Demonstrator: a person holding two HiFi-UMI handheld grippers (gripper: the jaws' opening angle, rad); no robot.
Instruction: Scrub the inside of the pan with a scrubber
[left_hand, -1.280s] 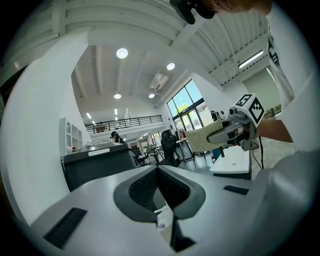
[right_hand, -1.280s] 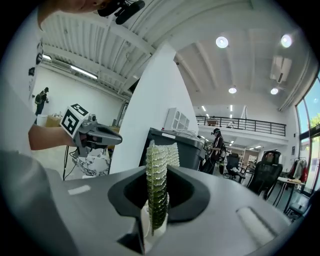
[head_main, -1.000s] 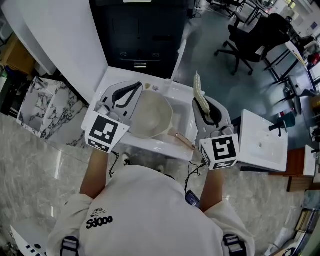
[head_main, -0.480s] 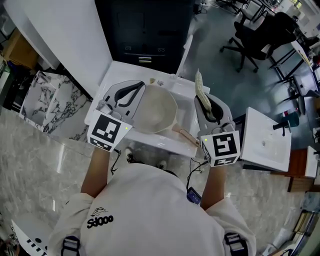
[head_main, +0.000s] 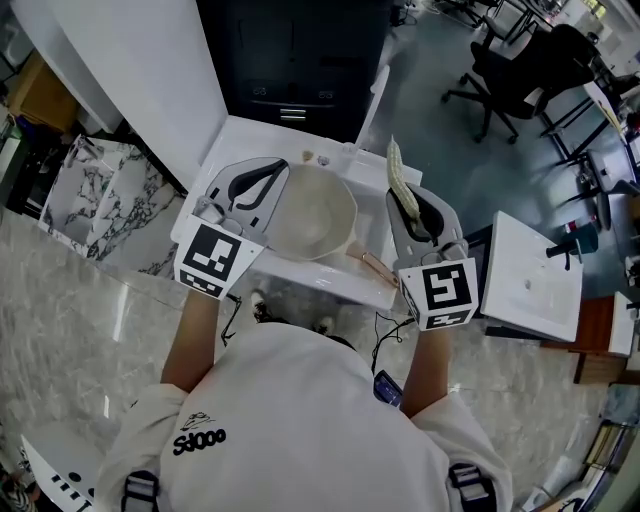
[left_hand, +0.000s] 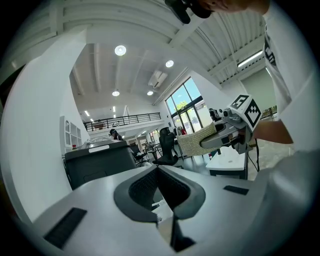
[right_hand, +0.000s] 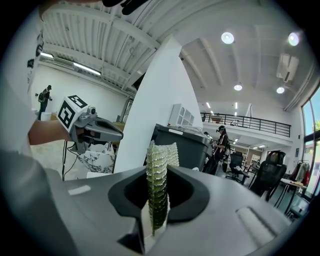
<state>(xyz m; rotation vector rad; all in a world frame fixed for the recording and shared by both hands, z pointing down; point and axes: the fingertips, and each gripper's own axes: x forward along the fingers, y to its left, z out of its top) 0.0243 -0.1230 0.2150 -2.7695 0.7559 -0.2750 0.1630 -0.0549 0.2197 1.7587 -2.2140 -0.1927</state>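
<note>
A cream pan (head_main: 312, 222) with a wooden handle (head_main: 375, 268) sits in a white sink (head_main: 245, 137) in the head view. My left gripper (head_main: 278, 168) hovers over the pan's left rim, jaws shut with nothing between them (left_hand: 159, 170). My right gripper (head_main: 405, 195) is to the right of the pan, shut on a pale woven scrubber (head_main: 397, 172) that sticks up past the jaws (right_hand: 156, 172). In the right gripper view the scrubber (right_hand: 158, 180) stands edge-on. Both grippers point level, so neither gripper view shows the pan.
A black cabinet (head_main: 290, 60) stands behind the sink, with a white panel (head_main: 130, 60) at its left. A marble-patterned slab (head_main: 90, 190) lies at the far left. A second white basin (head_main: 530, 285) is at the right, with office chairs (head_main: 510, 80) beyond.
Sink and pan have slid slightly up and right in the head view. Both grippers keep their places beside the pan, the right one still holding the scrubber.
</note>
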